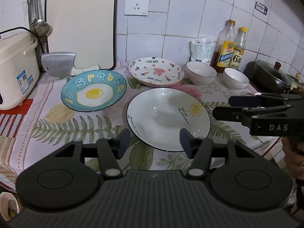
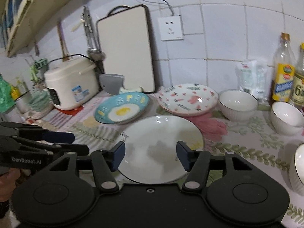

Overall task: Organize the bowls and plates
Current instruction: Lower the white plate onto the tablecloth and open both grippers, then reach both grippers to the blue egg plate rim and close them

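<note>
A white plate with a small sun drawing (image 1: 167, 117) (image 2: 161, 133) lies flat on the flowered cloth, nearest to me. Behind it are a blue plate with a fried-egg picture (image 1: 94, 93) (image 2: 121, 108) and a pink-patterned plate stack (image 1: 155, 72) (image 2: 188, 98). Two white bowls (image 1: 200, 72) (image 1: 235, 77) stand right of those. A third bowl (image 2: 299, 171) shows at the right edge. My left gripper (image 1: 154, 142) hovers open above the white plate's near rim, holding nothing. My right gripper (image 2: 151, 155) is open above the same plate, also holding nothing.
A rice cooker (image 1: 15, 66) stands at the left, with a cleaver (image 1: 58, 66) and an upright cutting board (image 1: 79, 24) against the tiled wall. Sauce bottles (image 1: 226, 45) and a lidded black pan (image 1: 269, 76) are at the back right.
</note>
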Motion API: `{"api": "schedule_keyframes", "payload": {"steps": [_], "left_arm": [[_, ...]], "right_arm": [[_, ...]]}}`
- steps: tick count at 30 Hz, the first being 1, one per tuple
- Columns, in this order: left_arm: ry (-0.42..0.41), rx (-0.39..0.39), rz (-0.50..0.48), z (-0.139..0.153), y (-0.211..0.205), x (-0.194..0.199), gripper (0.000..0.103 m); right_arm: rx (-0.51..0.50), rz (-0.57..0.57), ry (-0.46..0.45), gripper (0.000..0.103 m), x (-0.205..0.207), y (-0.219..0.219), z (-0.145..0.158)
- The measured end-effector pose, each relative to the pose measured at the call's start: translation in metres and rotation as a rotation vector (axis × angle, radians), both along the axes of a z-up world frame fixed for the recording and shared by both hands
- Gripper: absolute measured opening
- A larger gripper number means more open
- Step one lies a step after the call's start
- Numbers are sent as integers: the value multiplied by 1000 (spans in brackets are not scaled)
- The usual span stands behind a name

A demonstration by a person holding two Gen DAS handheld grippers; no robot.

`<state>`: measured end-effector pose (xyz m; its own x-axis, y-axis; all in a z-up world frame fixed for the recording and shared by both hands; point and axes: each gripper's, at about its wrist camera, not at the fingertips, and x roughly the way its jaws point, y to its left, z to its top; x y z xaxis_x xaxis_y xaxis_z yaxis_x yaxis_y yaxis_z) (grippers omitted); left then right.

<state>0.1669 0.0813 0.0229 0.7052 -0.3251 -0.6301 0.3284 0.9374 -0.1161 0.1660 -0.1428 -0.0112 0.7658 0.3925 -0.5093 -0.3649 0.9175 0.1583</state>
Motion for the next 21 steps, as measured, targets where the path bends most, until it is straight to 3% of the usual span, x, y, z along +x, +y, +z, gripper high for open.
{"api": "schedule_keyframes", "payload": {"steps": [9, 15, 21], "left_arm": [[-16, 23, 63, 12, 40, 16, 73], [-25, 46, 133, 1, 73, 44, 74], [-29, 0, 196, -12, 104, 76, 74]], "right_arm": [[26, 110, 9, 78, 21, 27, 29], [38, 147, 26, 78, 51, 47, 30], [90, 162, 101, 78, 99, 66, 23]]}}
